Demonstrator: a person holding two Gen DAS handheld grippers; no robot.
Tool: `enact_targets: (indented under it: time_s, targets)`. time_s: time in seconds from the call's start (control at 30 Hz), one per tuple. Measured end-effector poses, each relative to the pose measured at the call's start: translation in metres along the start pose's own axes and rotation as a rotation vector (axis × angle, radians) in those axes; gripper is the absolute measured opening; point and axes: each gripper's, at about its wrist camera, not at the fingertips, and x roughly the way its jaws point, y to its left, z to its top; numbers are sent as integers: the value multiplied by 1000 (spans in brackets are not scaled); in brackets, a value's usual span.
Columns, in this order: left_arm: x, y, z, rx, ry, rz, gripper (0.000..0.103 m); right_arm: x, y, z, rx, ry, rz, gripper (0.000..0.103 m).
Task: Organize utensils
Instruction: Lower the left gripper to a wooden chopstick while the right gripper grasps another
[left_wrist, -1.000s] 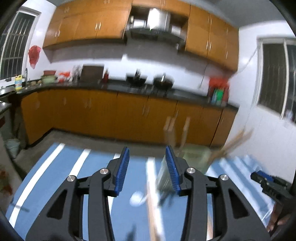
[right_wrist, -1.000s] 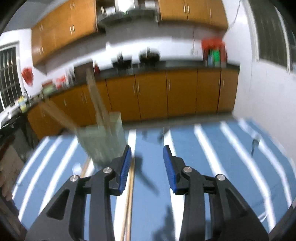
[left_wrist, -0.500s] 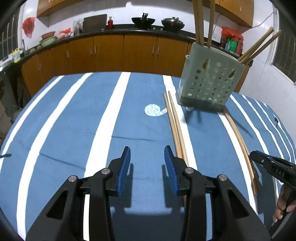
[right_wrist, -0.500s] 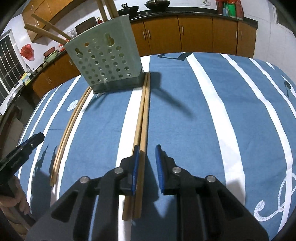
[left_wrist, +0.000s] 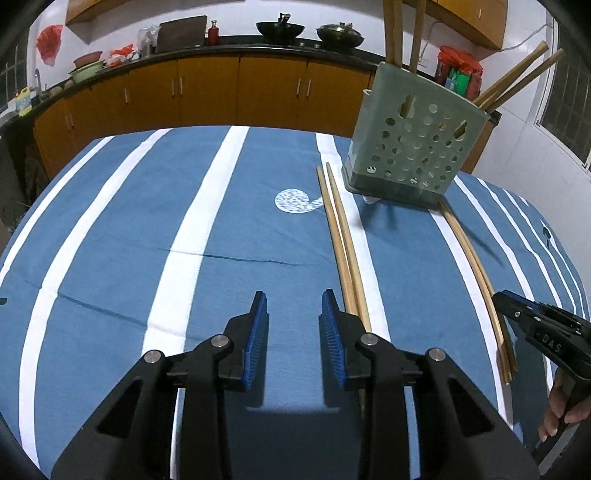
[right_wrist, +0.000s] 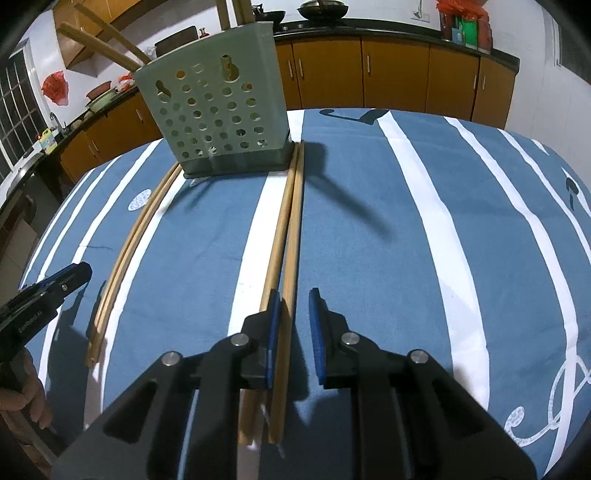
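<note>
A green perforated utensil holder (left_wrist: 413, 147) (right_wrist: 218, 110) stands on the blue striped tablecloth with several wooden chopsticks in it. One chopstick pair (left_wrist: 341, 243) (right_wrist: 125, 251) lies just right of my left gripper (left_wrist: 293, 325), which is open and empty. A second pair (right_wrist: 290, 229) (left_wrist: 476, 280) runs from the holder's base toward the right gripper (right_wrist: 293, 328). The right gripper is open low over the cloth; one chopstick of that pair lies between its jaws, the other beside the left finger (right_wrist: 272, 332).
The cloth-covered table (left_wrist: 110, 229) drops off at its far edge toward orange kitchen cabinets (left_wrist: 221, 92). The right gripper shows at the right edge of the left wrist view (left_wrist: 539, 328); the left gripper shows at the left edge of the right wrist view (right_wrist: 48, 291).
Both grippers dropped from looking at the kitchen to low over the table. The right gripper has opened a little wider around the chopstick. The left gripper has narrowed slightly.
</note>
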Motion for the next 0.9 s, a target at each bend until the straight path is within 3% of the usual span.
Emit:
enact_targets:
  time_s: [0.27,0.33,0.9]
  targets:
    - [2,-7,0,13,6,-30,31,2,2,0,-17,-7,-17,16]
    - [1,-9,0,20,8,-40,28,2,2,0,-24,-9,-30,9]
    - [13,-28,-2,93,53,-62,19,-4,-25,4,42,-35,-83,8]
